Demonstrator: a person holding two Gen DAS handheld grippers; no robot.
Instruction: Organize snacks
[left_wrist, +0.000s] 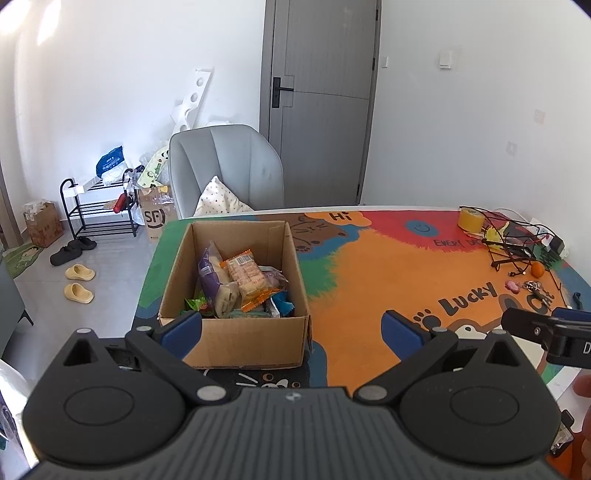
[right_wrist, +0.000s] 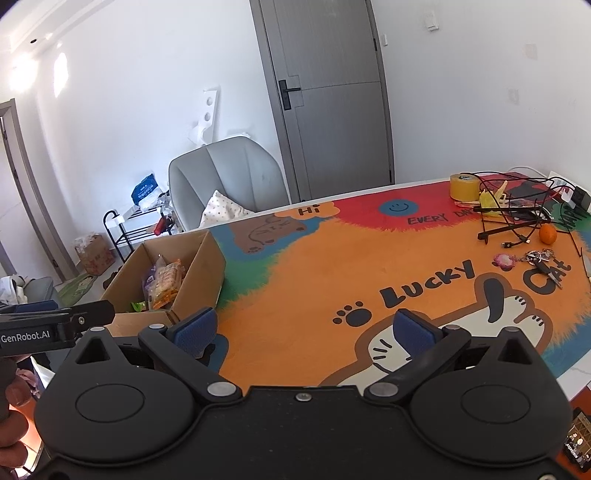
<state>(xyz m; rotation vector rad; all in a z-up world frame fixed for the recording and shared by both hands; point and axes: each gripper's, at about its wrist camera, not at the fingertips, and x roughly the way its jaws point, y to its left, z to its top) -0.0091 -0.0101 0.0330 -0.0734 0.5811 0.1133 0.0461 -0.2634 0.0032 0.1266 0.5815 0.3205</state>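
Note:
An open cardboard box (left_wrist: 236, 338) stands at the table's left end and holds several snack packets (left_wrist: 243, 282), among them an orange-edged cracker pack and a purple one. My left gripper (left_wrist: 291, 330) hovers open just in front of the box's near wall, nothing between its blue pads. The same box (right_wrist: 201, 269) shows at the left of the right wrist view. My right gripper (right_wrist: 304, 330) is open over the orange mat, to the right of the box, holding nothing.
A colourful cat mat (left_wrist: 388, 273) covers the table. At the far right lie a yellow tape roll (right_wrist: 463, 186), tangled black cables (right_wrist: 517, 214), a small orange (right_wrist: 547, 234) and keys (right_wrist: 539, 258). A grey chair (left_wrist: 225, 168) stands behind the box.

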